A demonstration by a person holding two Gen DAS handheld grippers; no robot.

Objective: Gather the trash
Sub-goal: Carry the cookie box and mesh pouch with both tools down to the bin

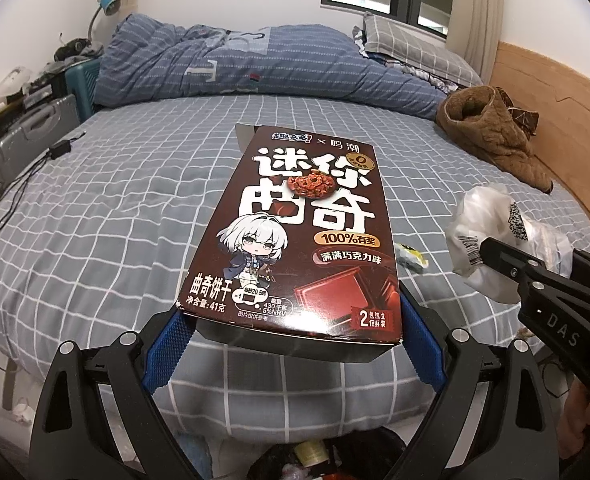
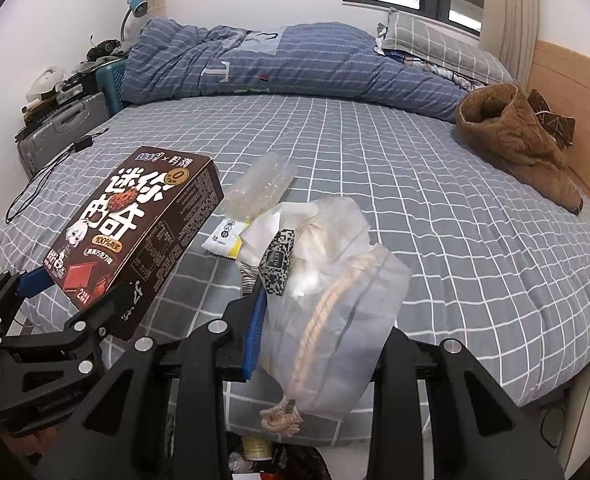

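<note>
Cookie box (image 1: 295, 236), dark brown with white lettering and a cartoon figure, sits clamped between the blue pads of the left gripper (image 1: 293, 340), held by its near end and raised over the near edge of the bed (image 1: 135, 200). Its far flap stands open. The right gripper (image 2: 319, 320) pinches a crumpled translucent plastic bag (image 2: 335, 280) that carries a black-and-white code label and a twisted beige cord (image 2: 315, 320); the bag fills the gap between its fingers and hides the right-hand one, so the grip shows mainly on the left blue pad (image 2: 255, 328). Both loads hang just above the near edge of the bed, the box to the left of the bag and close beside it.

On the checked grey sheet beyond them lie two more scraps: a small white and yellow sachet (image 2: 225, 240) and, touching its far end, a clear empty wrapper (image 2: 261, 184). A brown padded garment (image 2: 519, 140) lies along the right edge by the wooden headboard (image 2: 575, 92). A rolled blue duvet (image 2: 287, 68) runs along the far edge, with a checked pillow (image 2: 435, 44) at the far right corner. A black cable (image 2: 43, 176) trails near the left edge. Below the grippers, off the near edge, a dark bin (image 1: 335, 456) with rubbish inside is partly in view.
</note>
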